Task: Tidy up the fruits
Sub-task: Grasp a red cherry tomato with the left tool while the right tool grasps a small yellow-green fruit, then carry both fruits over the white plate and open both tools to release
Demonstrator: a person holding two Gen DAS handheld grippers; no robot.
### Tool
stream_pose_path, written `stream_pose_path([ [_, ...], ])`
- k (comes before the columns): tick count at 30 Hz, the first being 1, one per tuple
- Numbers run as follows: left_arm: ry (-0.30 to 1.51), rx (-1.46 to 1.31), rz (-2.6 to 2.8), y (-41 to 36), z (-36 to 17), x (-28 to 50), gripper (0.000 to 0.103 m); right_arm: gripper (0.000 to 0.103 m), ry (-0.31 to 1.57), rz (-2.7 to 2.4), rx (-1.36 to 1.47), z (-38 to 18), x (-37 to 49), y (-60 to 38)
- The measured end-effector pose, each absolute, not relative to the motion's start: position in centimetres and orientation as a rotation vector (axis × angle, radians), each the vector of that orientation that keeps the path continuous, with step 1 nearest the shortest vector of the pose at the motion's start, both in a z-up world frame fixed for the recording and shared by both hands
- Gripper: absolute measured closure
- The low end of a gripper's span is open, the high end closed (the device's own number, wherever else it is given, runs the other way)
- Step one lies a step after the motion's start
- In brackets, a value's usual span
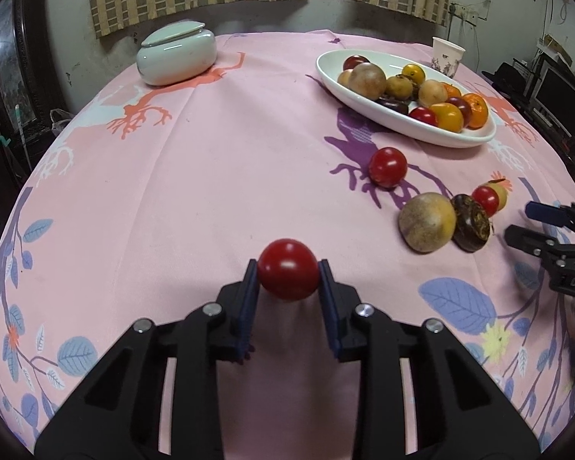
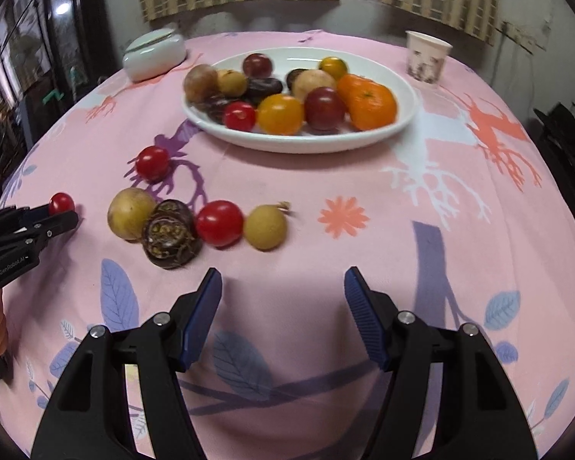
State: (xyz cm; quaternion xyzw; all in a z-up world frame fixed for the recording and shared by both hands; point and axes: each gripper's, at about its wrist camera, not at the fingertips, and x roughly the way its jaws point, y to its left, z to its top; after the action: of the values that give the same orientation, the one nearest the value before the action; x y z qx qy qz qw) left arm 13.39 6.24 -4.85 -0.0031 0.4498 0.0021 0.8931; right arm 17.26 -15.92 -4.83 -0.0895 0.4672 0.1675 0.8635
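The left gripper [image 1: 288, 270] pinches a red cherry tomato [image 1: 287, 269] between its two blue pads, holding it above the pink printed tablecloth [image 1: 195, 176] near the table's front edge. The right gripper [image 2: 283, 291] hangs with its jaws spread wide and nothing between them, over bare cloth toward the front edge.

Loose fruit lies in a short row in front of the right gripper: a tan round fruit [image 2: 131, 212], a dark brown water chestnut [image 2: 171, 234] leaning against it, a red tomato [image 2: 219, 223] touching the chestnut, and a yellowish longan [image 2: 265, 227] just beside that tomato. Another red tomato [image 2: 152, 163] sits alone between this row and the dish.

The white oval dish [image 2: 398, 76] stands toward the back of the table, already holding tangerines, red and yellow tomatoes, brownish round fruits and dark chestnuts. A paper cup [image 2: 427, 55] stands near the back right edge, and a pale lidded ceramic jar [image 1: 176, 53] near the back left edge.
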Motion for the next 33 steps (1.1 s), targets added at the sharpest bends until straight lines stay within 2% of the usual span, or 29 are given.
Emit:
stream_pose_path([
  [6,0.941,-0.012,-0.002,6.3,-4.9,13.4,0.072,0.037,0.982,0.327,-0.198,-5.4,19.1,-15.5],
  [8,0.944,-0.007,-0.002,6.3,-5.0,13.5,0.072,0.041,0.975,0.331,-0.198,-5.6,19.4,-15.4],
  [12,0.948,0.005,-0.007,6.0,-5.1,13.5,0.072,0.058,0.967,0.346,-0.189,-5.5,19.8,-15.1],
  [14,0.951,0.005,-0.008,6.1,-5.2,13.5,0.072,0.076,0.964,0.356,-0.18,-5.4,19.7,-15.0],
  [15,0.951,0.003,-0.009,6.1,-5.2,13.5,0.072,0.078,0.962,0.357,-0.181,-5.3,19.6,-15.0],
  [33,0.906,0.009,-0.001,5.4,-3.6,12.6,0.072,0.078,0.884,0.373,-0.104,-1.2,15.3,-19.2],
])
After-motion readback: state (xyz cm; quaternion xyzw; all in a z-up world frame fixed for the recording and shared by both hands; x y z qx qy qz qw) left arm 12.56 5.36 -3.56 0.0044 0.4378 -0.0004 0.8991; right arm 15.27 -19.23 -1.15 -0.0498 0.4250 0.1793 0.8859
